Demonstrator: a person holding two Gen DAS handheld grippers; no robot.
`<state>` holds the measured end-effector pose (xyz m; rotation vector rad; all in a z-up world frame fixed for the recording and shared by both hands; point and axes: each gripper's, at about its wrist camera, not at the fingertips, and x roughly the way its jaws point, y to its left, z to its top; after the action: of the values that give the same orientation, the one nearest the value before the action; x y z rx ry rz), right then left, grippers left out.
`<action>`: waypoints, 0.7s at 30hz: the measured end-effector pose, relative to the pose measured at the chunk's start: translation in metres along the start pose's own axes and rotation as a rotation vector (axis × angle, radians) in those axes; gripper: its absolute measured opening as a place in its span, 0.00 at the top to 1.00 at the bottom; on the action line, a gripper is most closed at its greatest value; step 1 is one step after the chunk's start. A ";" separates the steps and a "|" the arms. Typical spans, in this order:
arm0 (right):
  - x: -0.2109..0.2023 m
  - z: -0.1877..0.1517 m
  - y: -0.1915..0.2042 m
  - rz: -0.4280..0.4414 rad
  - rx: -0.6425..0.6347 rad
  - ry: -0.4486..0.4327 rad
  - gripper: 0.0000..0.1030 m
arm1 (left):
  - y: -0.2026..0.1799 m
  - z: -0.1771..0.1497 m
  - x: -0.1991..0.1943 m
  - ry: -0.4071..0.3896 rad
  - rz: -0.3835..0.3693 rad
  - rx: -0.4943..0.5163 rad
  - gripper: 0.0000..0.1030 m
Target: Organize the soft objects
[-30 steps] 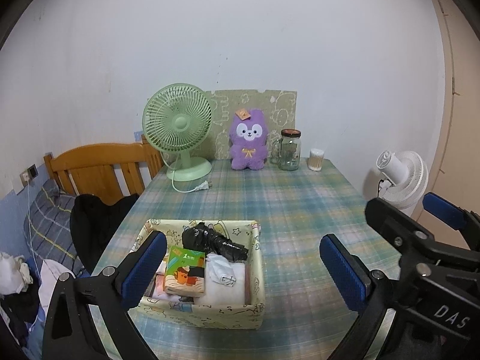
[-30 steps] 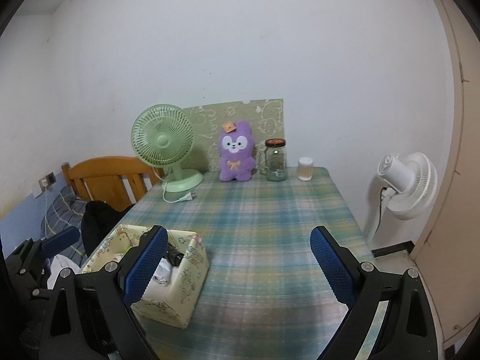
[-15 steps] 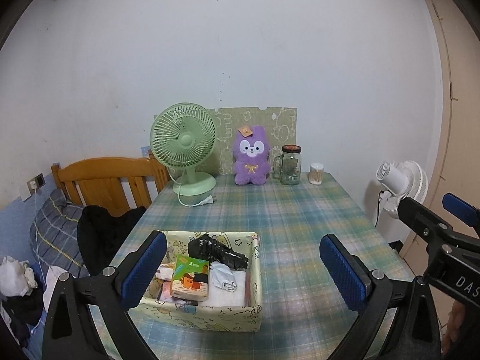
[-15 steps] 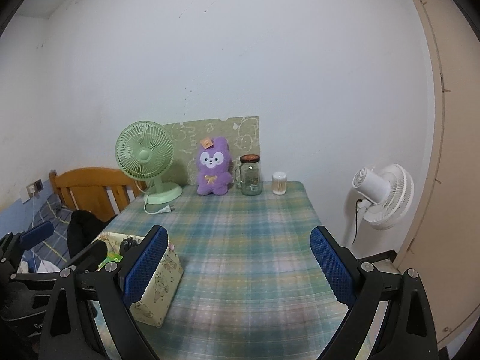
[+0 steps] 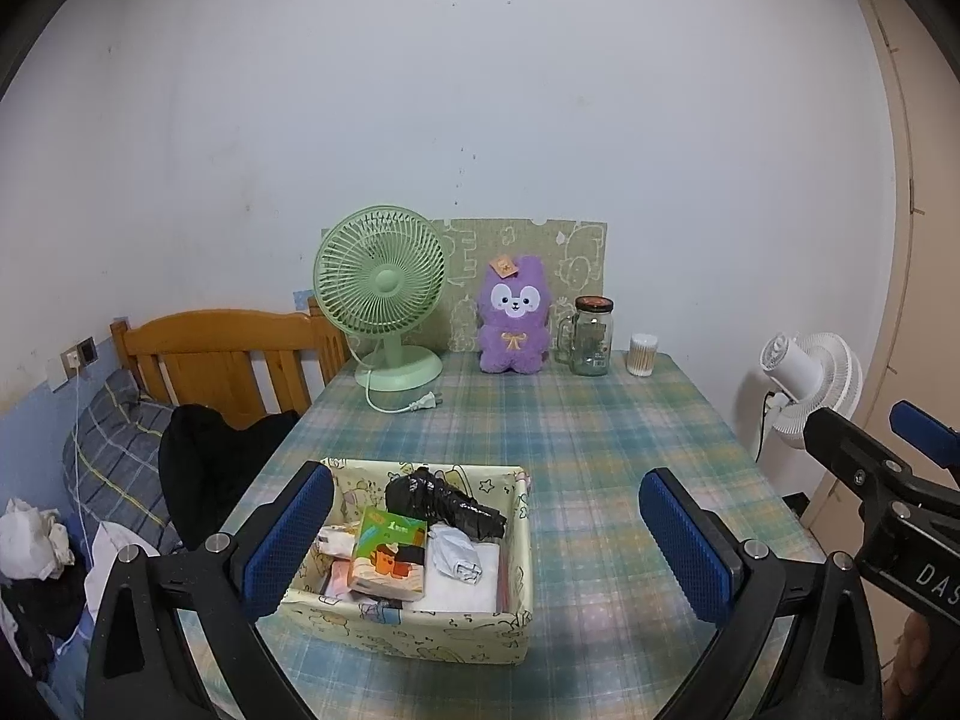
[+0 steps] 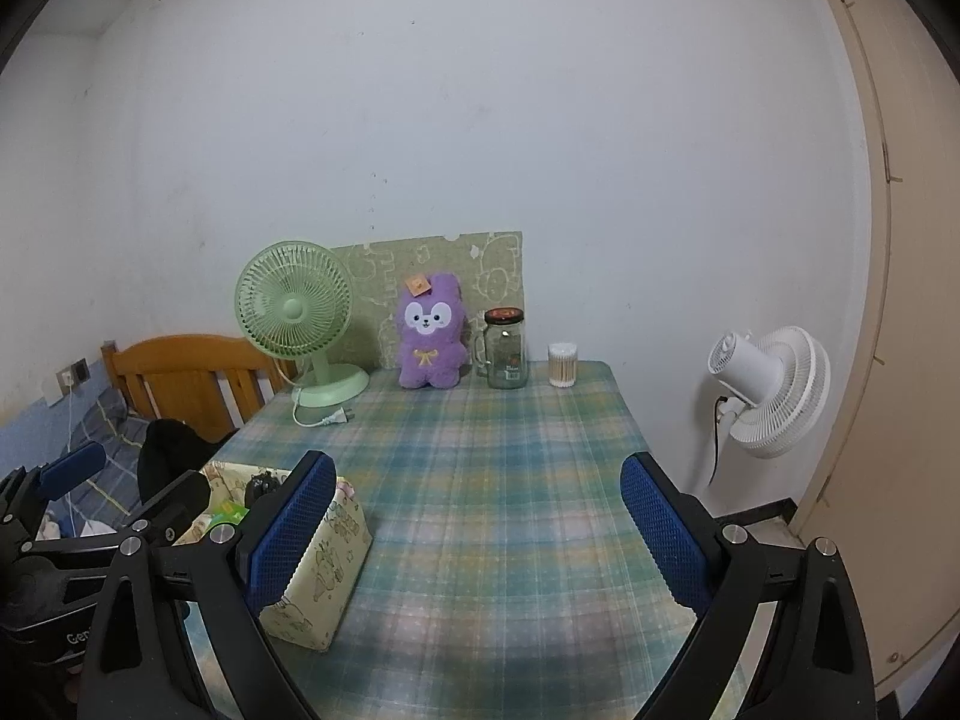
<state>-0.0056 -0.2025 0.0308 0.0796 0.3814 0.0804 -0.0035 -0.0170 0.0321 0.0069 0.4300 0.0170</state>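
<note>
Both wrist views face back wall from near table (image 5: 600,438) edge; left apparently closer.

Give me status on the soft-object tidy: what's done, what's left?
Done: the box already holds a black bundle and white cloth. In hand: nothing; left gripper and right gripper are open. Left: the purple plush sits by the wall.
</note>
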 end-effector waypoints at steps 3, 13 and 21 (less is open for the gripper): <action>0.000 0.000 -0.001 0.001 0.001 -0.001 0.05 | 0.000 0.000 -0.001 -0.001 0.002 0.003 0.00; -0.001 0.002 -0.001 0.001 0.006 0.000 0.05 | -0.001 0.001 0.000 0.006 0.002 0.002 0.00; -0.001 0.004 -0.004 -0.011 0.007 -0.008 0.05 | -0.005 0.001 -0.002 -0.006 0.007 -0.002 0.00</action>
<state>-0.0047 -0.2066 0.0346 0.0851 0.3746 0.0679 -0.0046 -0.0219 0.0339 0.0063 0.4241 0.0241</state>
